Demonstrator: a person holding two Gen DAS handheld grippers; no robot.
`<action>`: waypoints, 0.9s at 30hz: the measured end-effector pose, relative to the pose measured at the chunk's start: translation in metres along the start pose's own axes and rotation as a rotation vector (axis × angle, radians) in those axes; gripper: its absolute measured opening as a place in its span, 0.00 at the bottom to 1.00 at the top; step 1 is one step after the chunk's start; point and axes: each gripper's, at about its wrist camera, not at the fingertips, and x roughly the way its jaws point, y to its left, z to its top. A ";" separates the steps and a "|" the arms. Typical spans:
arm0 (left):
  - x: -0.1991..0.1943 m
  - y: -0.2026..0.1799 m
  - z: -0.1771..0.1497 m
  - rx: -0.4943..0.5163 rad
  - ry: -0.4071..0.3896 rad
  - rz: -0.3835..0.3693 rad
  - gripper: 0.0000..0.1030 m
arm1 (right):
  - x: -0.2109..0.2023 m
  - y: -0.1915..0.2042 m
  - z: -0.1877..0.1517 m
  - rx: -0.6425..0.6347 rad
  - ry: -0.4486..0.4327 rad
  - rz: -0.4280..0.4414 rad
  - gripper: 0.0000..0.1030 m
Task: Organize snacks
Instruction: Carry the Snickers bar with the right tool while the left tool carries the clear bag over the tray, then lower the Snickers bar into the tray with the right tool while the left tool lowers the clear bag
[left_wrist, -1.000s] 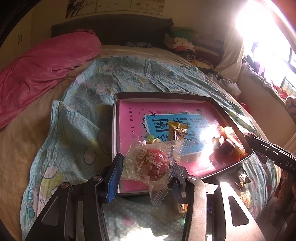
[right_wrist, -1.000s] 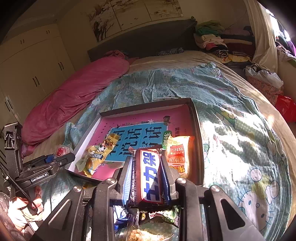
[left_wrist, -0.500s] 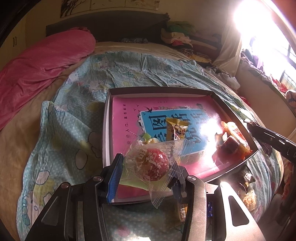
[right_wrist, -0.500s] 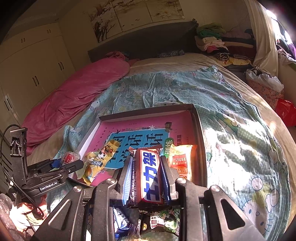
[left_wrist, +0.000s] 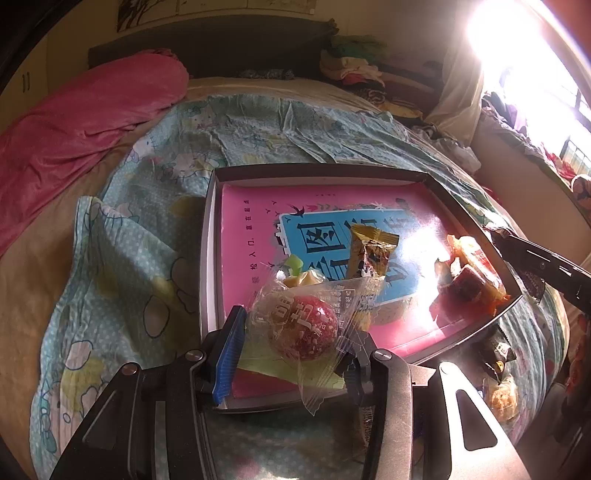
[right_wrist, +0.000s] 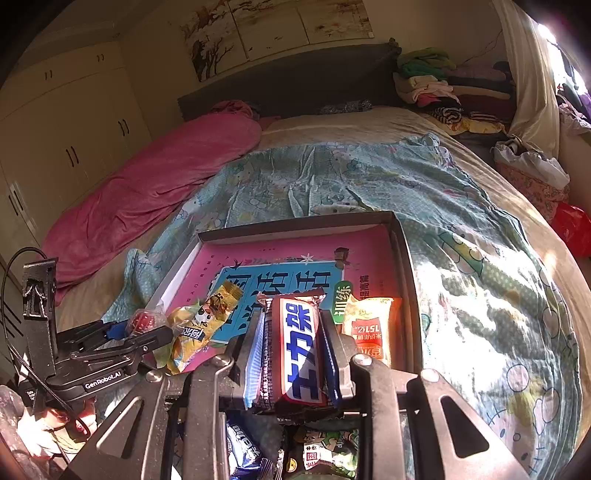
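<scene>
I hold left gripper (left_wrist: 295, 347) clamped on candy (left_wrist: 303, 326) | right gripper (right_wrist: 295, 354) clamped on chocolate bar (right_wrist: 299, 350) | should lower both past tray (left_wrist: 210, 236) near edge before letting go

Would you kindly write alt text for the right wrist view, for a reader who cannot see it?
The right gripper is shut on a chocolate bar over the near edge of a shallow box on a bed. An orange snack packet and a yellow one lie in the box; the left gripper holds a red sweet.
</scene>
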 end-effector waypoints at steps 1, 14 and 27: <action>0.000 0.000 0.000 0.000 0.001 0.000 0.47 | 0.002 0.000 0.000 -0.001 0.004 0.000 0.28; 0.007 -0.001 -0.003 0.006 0.023 0.005 0.47 | 0.038 0.009 0.000 -0.023 0.052 -0.007 0.28; 0.012 -0.004 -0.007 0.021 0.044 0.010 0.47 | 0.060 0.026 -0.010 -0.082 0.097 -0.009 0.28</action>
